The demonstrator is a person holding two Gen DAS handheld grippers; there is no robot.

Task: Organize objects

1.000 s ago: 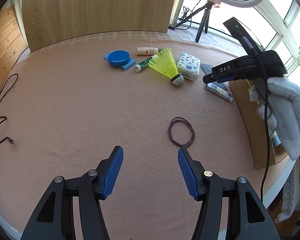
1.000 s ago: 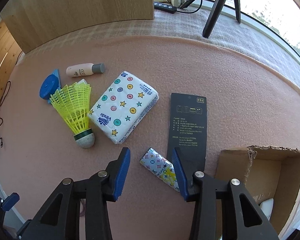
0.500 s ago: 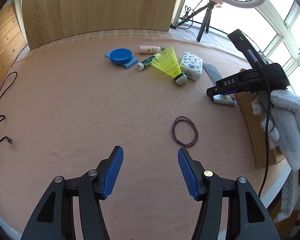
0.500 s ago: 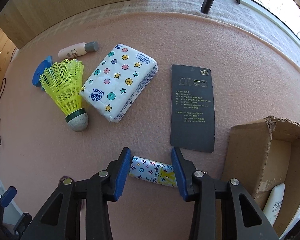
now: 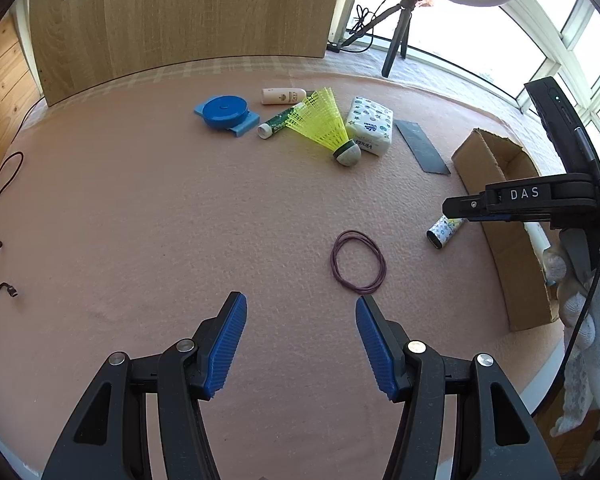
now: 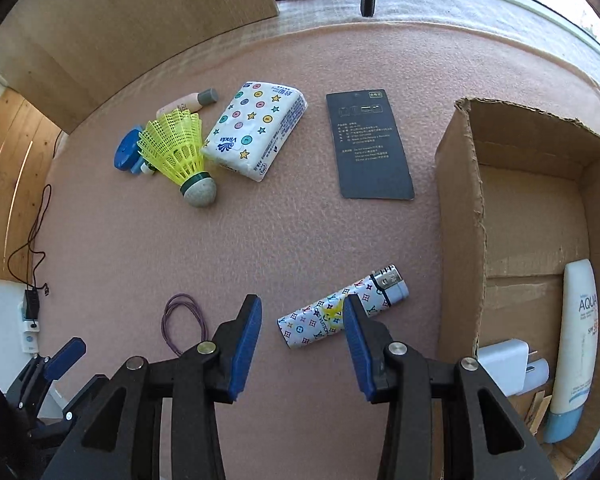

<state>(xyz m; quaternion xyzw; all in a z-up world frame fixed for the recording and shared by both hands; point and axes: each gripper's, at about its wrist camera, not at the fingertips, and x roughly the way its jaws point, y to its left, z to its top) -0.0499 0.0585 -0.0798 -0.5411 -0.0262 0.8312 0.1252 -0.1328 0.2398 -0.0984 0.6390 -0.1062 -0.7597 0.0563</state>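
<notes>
My right gripper [image 6: 302, 300] is shut on a patterned lighter [image 6: 320, 320], which lies slanted across its jaws just left of an open cardboard box [image 6: 460, 200]. In the left wrist view the same lighter [image 5: 444, 234] shows under the right gripper [image 5: 452, 210], beside the box [image 5: 496, 168]. My left gripper [image 5: 300, 308] hangs open over the pink mat with nothing between its fingers. A purple elastic loop [image 5: 333, 258] lies just beyond it. Further back are a yellow shuttlecock [image 5: 320, 120], a tissue pack [image 5: 370, 124] and a black card [image 5: 422, 146].
The box holds a sunscreen tube [image 6: 576, 340] and a white charger [image 6: 504, 364]. A blue tape measure [image 5: 224, 112], a small bottle [image 5: 282, 96] and a green tube [image 5: 278, 122] lie at the back. A wooden panel and a tripod stand behind the mat. Cables trail at the left.
My right gripper has carried the lighter away from the black card to beside the box, and the lighter has swung round between the jaws. The left gripper has stayed put.
</notes>
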